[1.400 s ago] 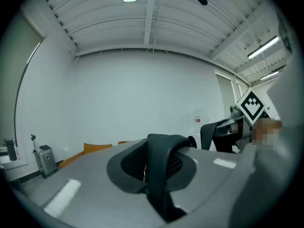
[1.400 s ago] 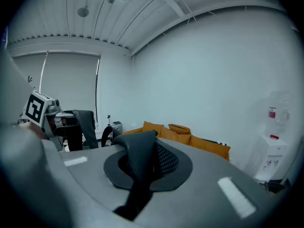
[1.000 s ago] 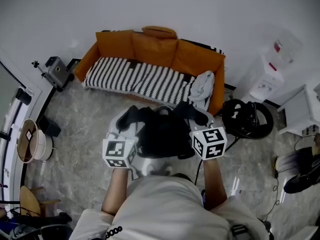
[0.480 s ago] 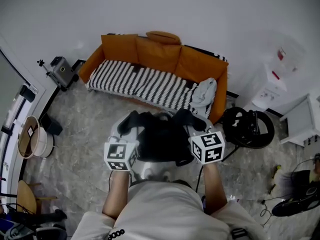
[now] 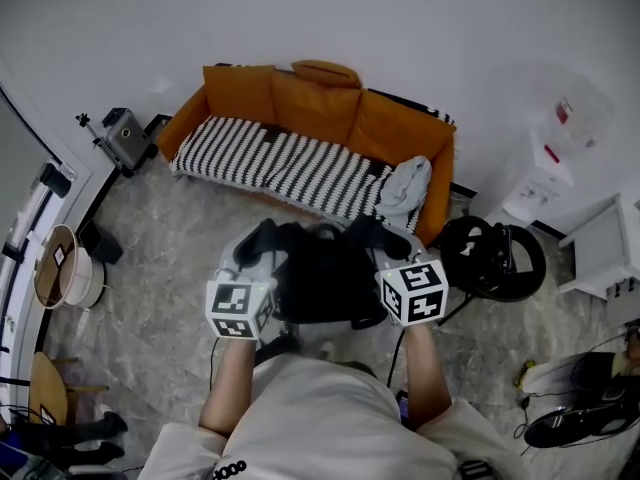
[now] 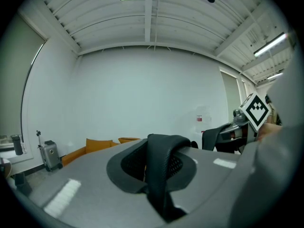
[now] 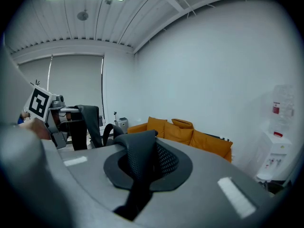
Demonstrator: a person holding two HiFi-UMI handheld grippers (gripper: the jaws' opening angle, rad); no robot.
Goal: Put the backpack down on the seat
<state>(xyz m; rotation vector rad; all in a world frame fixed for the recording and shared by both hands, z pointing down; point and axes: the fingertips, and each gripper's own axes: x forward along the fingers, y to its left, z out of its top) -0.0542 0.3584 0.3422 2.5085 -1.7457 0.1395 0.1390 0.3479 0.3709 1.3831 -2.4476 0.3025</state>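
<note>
Short of the sofa, I am still carrying the backpack, left gripper and right gripper clamped on it, barely advancing

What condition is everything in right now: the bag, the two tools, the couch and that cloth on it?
backpack: held in the air in front of the sofa, not yet on the seat.
left tool: closed on a black strap of the backpack.
right tool: closed on the other strap.
sofa: striped cover spread over its seat.
pale cloth: crumpled at the sofa's right end.
</note>
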